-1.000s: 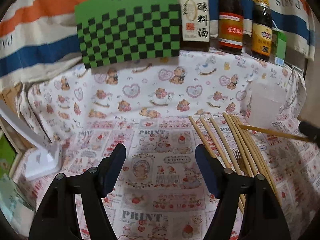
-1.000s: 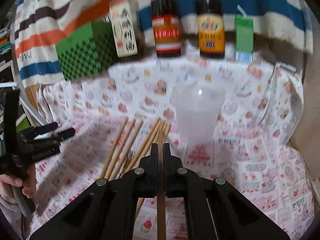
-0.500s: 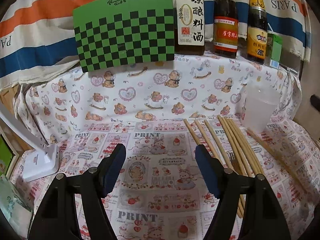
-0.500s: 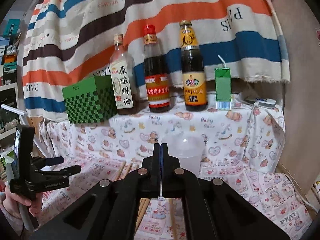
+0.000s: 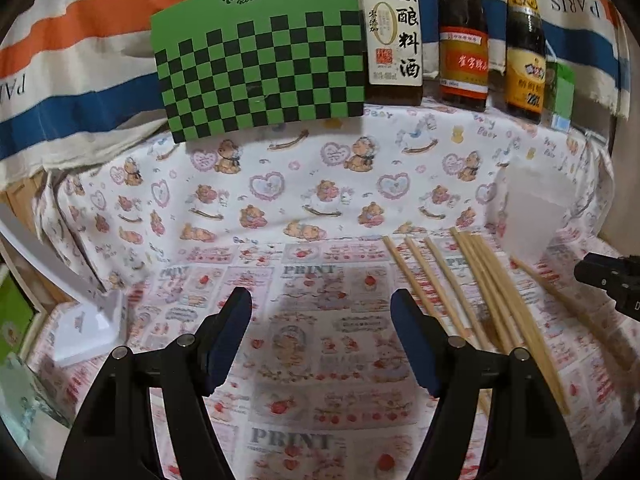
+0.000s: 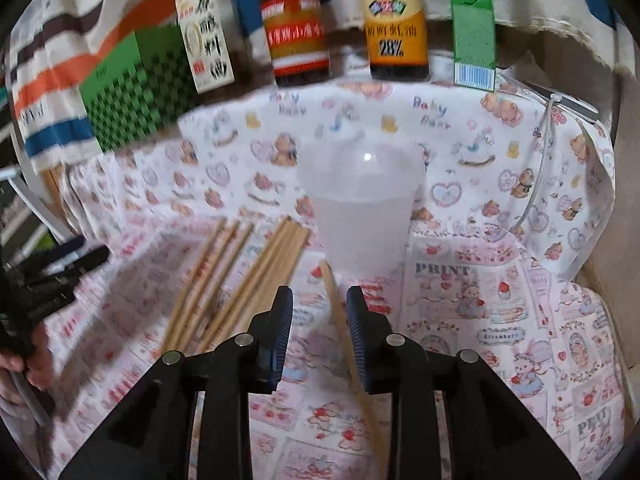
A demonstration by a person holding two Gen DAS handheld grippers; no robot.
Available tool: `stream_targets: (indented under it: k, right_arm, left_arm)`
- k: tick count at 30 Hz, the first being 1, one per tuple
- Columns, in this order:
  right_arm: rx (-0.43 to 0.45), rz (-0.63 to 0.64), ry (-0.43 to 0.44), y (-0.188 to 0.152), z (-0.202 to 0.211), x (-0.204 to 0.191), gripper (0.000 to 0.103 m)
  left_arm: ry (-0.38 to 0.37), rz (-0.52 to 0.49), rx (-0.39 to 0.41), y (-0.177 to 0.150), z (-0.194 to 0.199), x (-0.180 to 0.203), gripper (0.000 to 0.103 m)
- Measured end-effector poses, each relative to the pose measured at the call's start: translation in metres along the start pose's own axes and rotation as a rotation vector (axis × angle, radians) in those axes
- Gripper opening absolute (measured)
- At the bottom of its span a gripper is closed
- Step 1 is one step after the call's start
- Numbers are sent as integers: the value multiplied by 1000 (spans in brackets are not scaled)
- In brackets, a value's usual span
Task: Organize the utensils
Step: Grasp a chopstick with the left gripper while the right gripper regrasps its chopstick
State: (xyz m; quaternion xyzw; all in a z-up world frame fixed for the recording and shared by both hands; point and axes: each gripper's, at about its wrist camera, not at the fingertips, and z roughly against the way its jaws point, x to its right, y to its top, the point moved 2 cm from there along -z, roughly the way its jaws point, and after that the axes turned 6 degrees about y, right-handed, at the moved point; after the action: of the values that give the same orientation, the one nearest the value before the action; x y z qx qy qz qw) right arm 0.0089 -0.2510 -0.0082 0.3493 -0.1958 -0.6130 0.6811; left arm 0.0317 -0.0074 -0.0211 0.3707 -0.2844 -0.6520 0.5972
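Several wooden chopsticks [image 5: 476,280] lie side by side on the printed cloth, also in the right wrist view [image 6: 240,276]. One single chopstick [image 6: 344,320] lies apart, in front of a translucent plastic cup [image 6: 360,220]; the cup also shows in the left wrist view [image 5: 532,208]. My right gripper [image 6: 319,312] is open, its jaws on either side of the single chopstick, above it. My left gripper [image 5: 320,320] is wide open and empty over bare cloth, left of the chopsticks. The right gripper's tip [image 5: 608,280] shows at the right edge of the left view.
A green checkered box [image 5: 260,72], three sauce bottles [image 5: 464,40] and a green drink carton [image 6: 474,36] stand on the raised back ledge. A white lamp base [image 5: 88,328] sits at the left. A white cable [image 6: 544,160] hangs at the right.
My right gripper was shut on a chopstick and lifted; it has come back down and opened, and the chopstick lies on the cloth by the cup. The left gripper stayed open.
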Motion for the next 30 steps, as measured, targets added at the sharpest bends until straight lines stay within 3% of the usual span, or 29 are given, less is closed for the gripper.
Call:
stream_targets:
  k: [4, 8, 11, 15, 20, 23, 25, 27, 30]
  right_arm:
    - [-125, 68, -29, 6, -29, -10, 30]
    - [-209, 72, -103, 11, -63, -9, 30]
    - [-256, 26, -88, 11, -78, -2, 29]
    - [-238, 44, -90, 10, -81, -4, 19]
    - [-218, 17, -59, 7, -77, -6, 9]
    - [-122, -26, 12, 16, -54, -1, 7]
    - [-6, -14, 50, 28, -25, -2, 7]
    - [87, -28, 91, 37, 0, -1, 7]
    - [265, -36, 145, 47, 47, 0, 7]
  left_arm:
    - [39, 9, -12, 1, -4, -8, 83]
    - [25, 37, -16, 3, -2, -14, 83]
    - [32, 29, 0, 3, 1, -13, 84]
    - [9, 14, -24, 2, -3, -11, 89]
    - [-58, -53, -109, -3, -19, 4, 93]
    - [-118, -4, -167, 5, -27, 8, 93]
    - [-191, 34, -231, 14, -36, 15, 90]
    - [-206, 26, -279, 24, -48, 28, 68]
    - [-224, 32, -313, 42, -61, 47, 55]
